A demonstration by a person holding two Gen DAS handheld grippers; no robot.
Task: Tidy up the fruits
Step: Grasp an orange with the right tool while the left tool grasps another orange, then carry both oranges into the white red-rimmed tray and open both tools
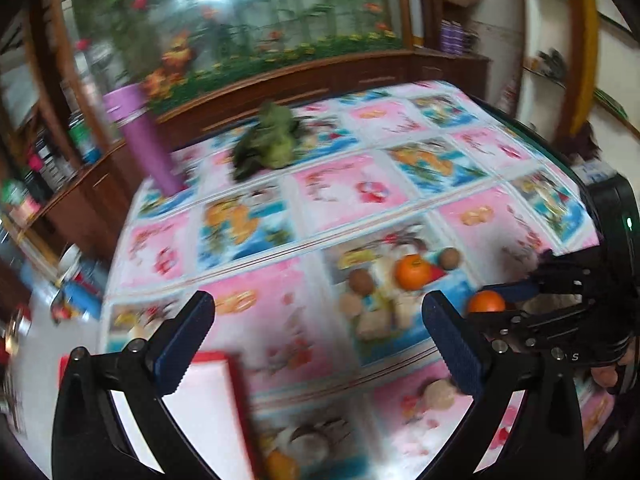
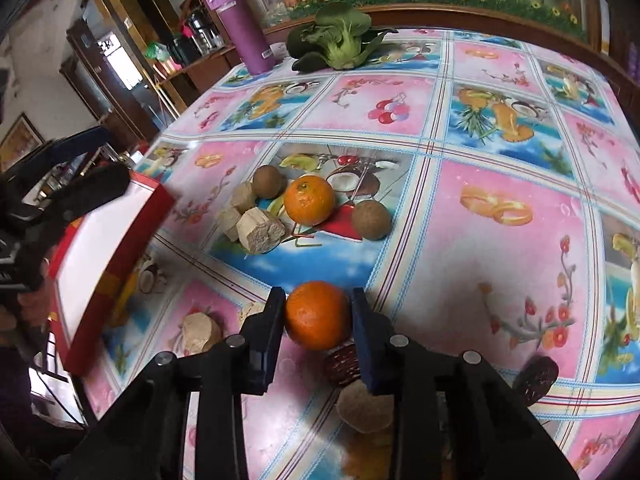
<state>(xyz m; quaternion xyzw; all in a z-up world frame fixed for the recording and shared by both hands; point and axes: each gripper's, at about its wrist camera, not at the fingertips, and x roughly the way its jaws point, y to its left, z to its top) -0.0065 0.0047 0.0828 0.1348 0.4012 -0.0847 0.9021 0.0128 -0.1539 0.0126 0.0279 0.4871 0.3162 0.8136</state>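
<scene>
My right tongs (image 2: 319, 316) are closed on an orange (image 2: 318, 315), pads pressing both its sides, and it seems lifted a little above the counter (image 2: 500, 264). My left tongs (image 1: 318, 340) are wide open and hold nothing; they hang over the near-left corner, above the red box (image 2: 116, 248) with its white inside. I judge the step in hand is carrying this orange to the box. The next move calls for swinging the right tongs to the left over the box rim, lowering, then opening; the left tongs must stay clear of that path, since they are very close to the box. A second orange (image 2: 309, 200) waits further out, touching some pale chunks (image 2: 256, 226), with two brown round fruits (image 2: 269, 181) beside it. More brown pieces and dark red ones (image 2: 342, 364) lie under the right tongs. At the far edge stand a purple bottle (image 2: 242, 28) and a green cabbage (image 2: 340, 40). The bottle has a small white label, too small to read. On the right tongs' body I read only a letter "S" (image 1: 575, 357).
</scene>
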